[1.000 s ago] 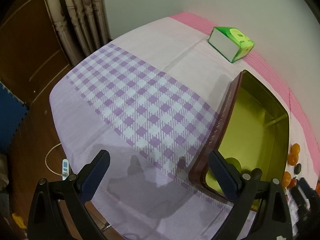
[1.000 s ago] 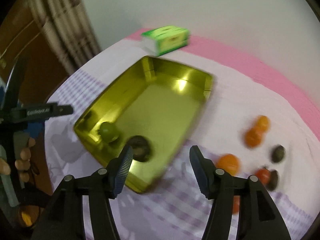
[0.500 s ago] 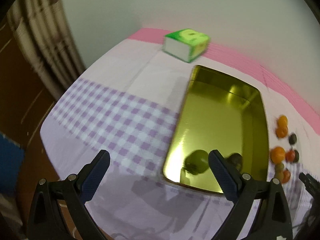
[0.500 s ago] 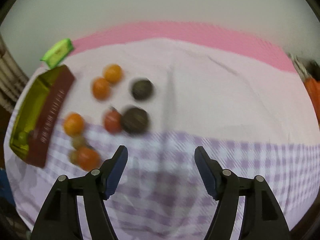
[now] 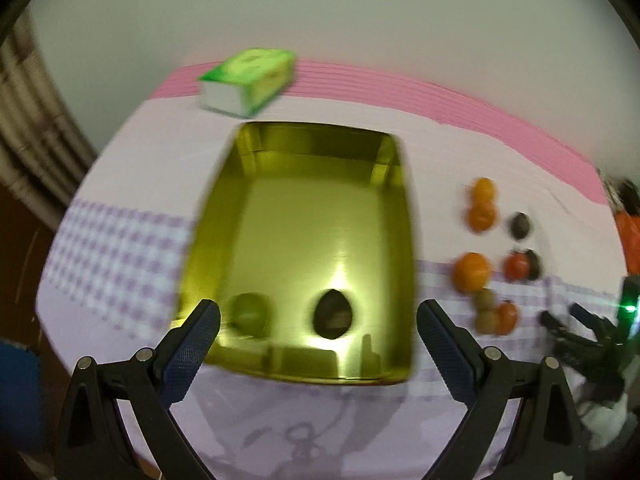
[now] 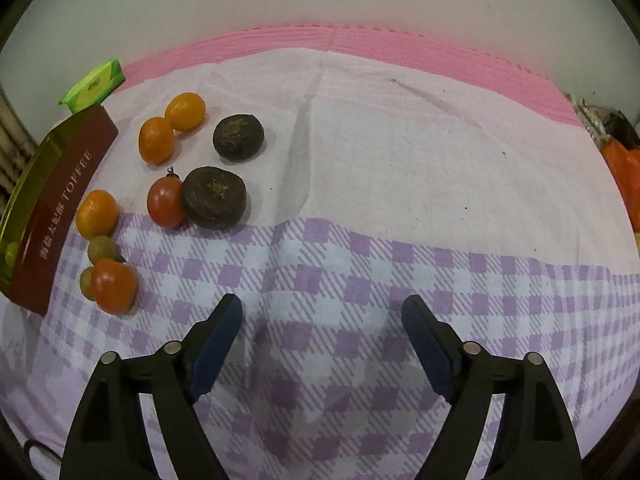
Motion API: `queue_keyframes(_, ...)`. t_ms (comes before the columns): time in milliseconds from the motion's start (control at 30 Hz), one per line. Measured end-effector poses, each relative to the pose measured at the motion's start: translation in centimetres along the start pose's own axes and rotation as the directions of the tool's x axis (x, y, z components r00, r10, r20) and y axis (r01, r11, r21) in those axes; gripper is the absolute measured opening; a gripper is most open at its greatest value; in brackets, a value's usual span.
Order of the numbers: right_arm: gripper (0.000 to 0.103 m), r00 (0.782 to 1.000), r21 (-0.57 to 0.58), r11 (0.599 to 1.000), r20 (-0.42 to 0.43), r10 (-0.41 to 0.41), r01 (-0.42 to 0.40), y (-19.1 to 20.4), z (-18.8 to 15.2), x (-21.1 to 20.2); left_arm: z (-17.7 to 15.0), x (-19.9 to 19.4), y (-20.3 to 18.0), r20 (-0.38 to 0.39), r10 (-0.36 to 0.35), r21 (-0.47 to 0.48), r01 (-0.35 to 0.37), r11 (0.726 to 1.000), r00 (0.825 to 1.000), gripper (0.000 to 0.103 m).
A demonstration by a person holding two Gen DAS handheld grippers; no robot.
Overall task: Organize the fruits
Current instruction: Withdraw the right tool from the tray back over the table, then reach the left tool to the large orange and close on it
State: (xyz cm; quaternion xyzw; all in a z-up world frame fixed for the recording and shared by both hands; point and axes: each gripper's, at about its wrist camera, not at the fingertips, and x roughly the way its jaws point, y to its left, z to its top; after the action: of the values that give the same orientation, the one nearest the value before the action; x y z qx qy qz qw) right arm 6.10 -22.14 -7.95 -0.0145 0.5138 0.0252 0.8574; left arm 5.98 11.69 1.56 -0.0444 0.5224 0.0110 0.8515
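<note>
The right claw [image 6: 322,316] hangs empty over the checked cloth [image 6: 360,280], its jaws opening. The loose fruit [image 6: 212,196] lies well to its left, beside the gold tin [image 5: 304,240]. The left claw [image 5: 318,320] gapes wide above that tin, where a green fruit [image 5: 250,314] and a dark fruit [image 5: 333,314] sit. A green box [image 5: 248,80] stands behind.

Both wrist cameras look steeply down, close over the surface [image 6: 400,160]; both show the gold tin [image 5: 296,208] and fruit cluster [image 6: 168,184].
</note>
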Motion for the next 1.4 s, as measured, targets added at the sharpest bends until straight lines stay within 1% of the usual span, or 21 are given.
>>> queue_keyframes(33, 0.091, 1.0, -0.002, 1.0, 0.002, -0.003, 0.003, 0.0, -0.1, 0.1, 0.3, 0.2, -1.0, -0.013, -0.016, 0.014, 0.016, 1.0, 1.0, 0.097)
queue_keyframes(67, 0.096, 1.0, 0.003, 1.0, 0.002, -0.003, 0.003, 0.1, -0.1, 0.3, 0.7, 0.4, -2.0, -0.027, -0.035, 0.029, 0.035, 0.999, 0.999, 0.097)
queue_keyframes(100, 0.098, 1.0, 0.007, 1.0, 0.004, -0.004, 0.004, -0.2, -0.1, 0.3, 1.2, 0.6, -3.2, -0.038, -0.058, 0.046, 0.06, 0.997, 0.998, 0.097)
queue_keyframes(233, 0.101, 1.0, 0.008, 1.0, 0.011, -0.005, 0.005, -0.3, -0.3, 0.4, 2.7, 1.4, -6.3, -0.075, -0.103, 0.074, 0.109, 0.991, 0.992, 0.095)
queue_keyframes(300, 0.103, 1.0, 0.009, 1.0, 0.019, -0.007, 0.007, -0.3, -0.5, 0.4, 3.4, 2.3, -7.5, -0.108, -0.118, 0.079, 0.126, 0.989, 0.987, 0.091)
queue_keyframes(367, 0.103, 1.0, 0.009, 1.0, 0.026, -0.008, 0.007, -0.3, -0.5, 0.3, 4.0, 3.4, -8.4, -0.153, -0.146, 0.065, 0.158, 0.985, 0.977, 0.078)
queue_keyframes(433, 0.103, 0.999, 0.009, 1.0, 0.032, -0.009, 0.009, -0.4, -0.7, 0.2, 4.4, 4.5, -8.9, -0.195, -0.16, 0.052, 0.174, 0.983, 0.968, 0.07)
queue_keyframes(533, 0.103, 0.999, 0.011, 1.0, 0.039, -0.011, 0.01, -0.4, -0.8, 0.2, 4.4, 6.1, -9.4, -0.248, -0.181, 0.024, 0.193, 0.981, 0.952, 0.063)
queue_keyframes(600, 0.103, 0.999, 0.011, 1.0, 0.037, -0.01, 0.009, -0.4, -0.8, 0.2, 4.4, 6.7, -9.9, -0.266, -0.197, 0.015, 0.209, 0.978, 0.944, 0.062)
queue_keyframes(667, 0.103, 0.999, 0.01, 1.0, 0.038, -0.01, 0.009, -0.4, -0.7, 0.2, 4.6, 7.2, -10.5, -0.269, -0.196, 0.021, 0.209, 0.978, 0.943, 0.062)
queue_keyframes(733, 0.103, 0.999, 0.011, 1.0, 0.039, -0.011, 0.01, -0.4, -0.8, 0.2, 4.7, 7.7, -10.9, -0.269, -0.181, 0.033, 0.197, 0.98, 0.946, 0.062)
queue_keyframes(767, 0.103, 0.999, 0.011, 1.0, 0.039, -0.011, 0.01, -0.4, -0.9, 0.1, 4.7, 8.1, -11.1, -0.274, -0.174, 0.036, 0.19, 0.981, 0.946, 0.06)
queue_keyframes(867, 0.103, 0.999, 0.012, 1.0, 0.039, -0.011, 0.01, -0.4, -0.8, 0.2, 4.7, 9.0, -11.6, -0.295, -0.181, 0.03, 0.199, 0.98, 0.938, 0.055)
queue_keyframes(1000, 0.103, 0.999, 0.012, 1.0, 0.04, -0.011, 0.01, -0.4, -0.8, 0.2, 4.6, 9.8, -12.1, -0.308, -0.172, 0.035, 0.192, 0.981, 0.936, 0.054)
queue_keyframes(1100, 0.103, 0.999, 0.012, 1.0, 0.04, -0.011, 0.01, -0.4, -0.8, 0.2, 4.5, 10.3, -12.3, -0.312, -0.167, 0.036, 0.188, 0.982, 0.935, 0.05)
queue_keyframes(1167, 0.103, 0.999, 0.013, 1.0, 0.04, -0.011, 0.01, -0.4, -0.9, 0.1, 4.4, 10.6, -12.4, -0.319, -0.165, 0.033, 0.184, 0.982, 0.933, 0.044)
queue_keyframes(1333, 0.103, 0.999, 0.013, 1.0, 0.041, -0.011, 0.01, -0.4, -0.9, 0.1, 4.2, 11.1, -12.7, -0.328, -0.166, 0.032, 0.186, 0.982, 0.93, 0.039)
queue_keyframes(1400, 0.103, 0.999, 0.013, 1.0, 0.04, -0.011, 0.01, -0.4, -0.9, 0.2, 4.1, 11.0, -12.7, -0.324, -0.162, 0.037, 0.184, 0.982, 0.932, 0.039)
